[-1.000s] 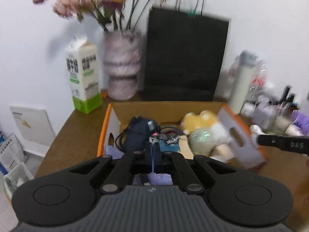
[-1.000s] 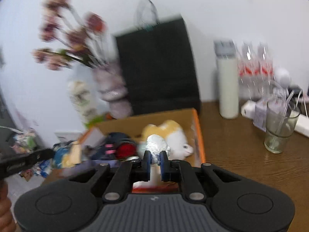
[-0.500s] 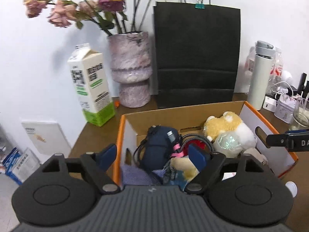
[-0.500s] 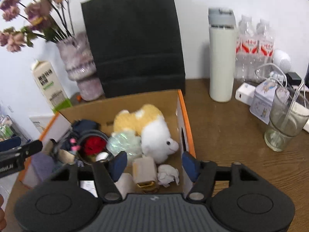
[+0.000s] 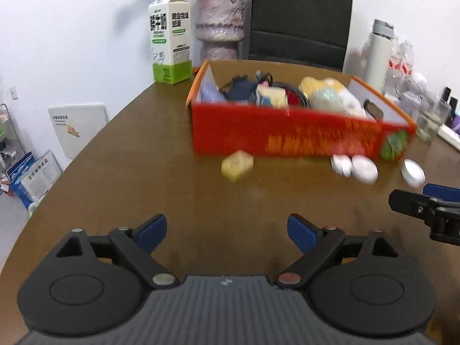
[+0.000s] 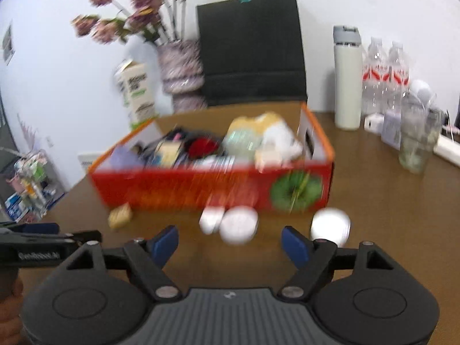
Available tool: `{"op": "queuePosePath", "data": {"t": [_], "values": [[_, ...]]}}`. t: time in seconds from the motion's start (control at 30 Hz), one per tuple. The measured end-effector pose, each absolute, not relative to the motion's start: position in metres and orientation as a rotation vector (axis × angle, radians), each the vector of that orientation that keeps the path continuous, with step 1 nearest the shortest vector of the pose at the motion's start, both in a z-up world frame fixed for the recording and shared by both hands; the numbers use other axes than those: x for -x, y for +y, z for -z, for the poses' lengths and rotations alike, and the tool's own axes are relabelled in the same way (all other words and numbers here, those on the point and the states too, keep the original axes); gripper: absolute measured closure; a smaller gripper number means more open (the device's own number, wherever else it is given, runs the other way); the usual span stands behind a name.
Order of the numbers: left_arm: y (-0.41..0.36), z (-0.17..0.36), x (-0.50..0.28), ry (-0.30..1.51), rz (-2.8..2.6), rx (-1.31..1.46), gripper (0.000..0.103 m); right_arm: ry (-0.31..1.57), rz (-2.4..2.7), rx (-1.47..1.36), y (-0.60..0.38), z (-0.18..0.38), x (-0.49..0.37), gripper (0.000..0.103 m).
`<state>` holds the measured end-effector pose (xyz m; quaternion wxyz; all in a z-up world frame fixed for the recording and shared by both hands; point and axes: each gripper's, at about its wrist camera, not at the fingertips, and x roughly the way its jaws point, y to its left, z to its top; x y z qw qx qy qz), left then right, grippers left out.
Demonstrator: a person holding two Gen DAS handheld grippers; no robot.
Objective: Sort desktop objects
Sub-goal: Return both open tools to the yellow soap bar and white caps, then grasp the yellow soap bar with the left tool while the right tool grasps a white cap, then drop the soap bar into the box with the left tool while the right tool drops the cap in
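A red cardboard box (image 5: pixel 287 138) (image 6: pixel 178 184) stands on the brown table, filled with a plush toy (image 5: pixel 330 95) (image 6: pixel 267 132), a dark bag (image 5: pixel 241 89) and other items. In front of it lie a yellow block (image 5: pixel 237 165) (image 6: pixel 120 215), a white case (image 5: pixel 342 165) (image 6: pixel 211 220) and two round white lids (image 5: pixel 365 169) (image 6: pixel 238 227) (image 6: pixel 330 227). My left gripper (image 5: pixel 227 230) is open and empty, well short of the box. My right gripper (image 6: pixel 230 241) is open and empty, just in front of the white lid.
A milk carton (image 5: pixel 171 40), a flower vase (image 5: pixel 220 23) and a black paper bag (image 5: pixel 299 20) stand behind the box. A white flask (image 6: pixel 348 77), water bottles (image 6: pixel 385 74), a glass (image 6: pixel 417 149) and a power strip (image 6: pixel 448 146) stand at the right.
Both grippers opened over the box, then pulled back and down to the table in front of it. The box's red front and the loose items now show.
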<state>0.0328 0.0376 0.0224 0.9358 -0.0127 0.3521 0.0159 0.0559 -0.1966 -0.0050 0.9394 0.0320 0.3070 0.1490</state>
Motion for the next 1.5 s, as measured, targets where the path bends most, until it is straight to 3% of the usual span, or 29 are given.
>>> {"op": "queuePosePath", "data": {"t": [0.2,0.27,0.33,0.47,0.6,0.7,0.77,0.83,1.23,1.5], "values": [[0.040,-0.022,-0.010,0.690,0.003,-0.012,0.010,0.652,-0.300,-0.054,-0.201,0.023,-0.003,0.025],[0.039,-0.028,-0.034,0.669,-0.039,-0.063,0.018,0.646,-0.323,-0.056,-0.201,0.024,-0.007,0.027],[0.040,-0.033,-0.061,0.655,0.016,-0.085,0.019,0.636,-0.320,-0.033,-0.196,0.023,-0.023,0.034],[0.035,-0.025,-0.111,0.688,0.104,-0.130,0.033,0.621,-0.309,-0.016,-0.187,0.016,-0.069,0.036],[0.036,-0.014,-0.137,0.725,0.151,-0.120,0.038,0.633,-0.273,0.054,-0.177,0.020,-0.105,0.047],[0.041,-0.008,-0.143,0.747,0.171,-0.084,0.051,0.672,-0.259,0.076,-0.175,0.029,-0.120,0.054],[0.040,-0.007,-0.142,0.739,0.176,-0.088,0.072,0.680,-0.260,0.071,-0.177,0.033,-0.125,0.057],[0.041,-0.008,-0.137,0.740,0.191,-0.079,0.073,0.679,-0.268,0.057,-0.177,0.034,-0.126,0.065],[0.030,-0.024,-0.015,0.684,0.141,0.071,0.075,0.625,-0.278,-0.015,-0.193,0.020,-0.037,0.066],[0.011,-0.041,0.021,0.731,0.197,0.069,0.075,0.535,-0.283,-0.014,-0.202,0.002,0.039,0.066]]}}
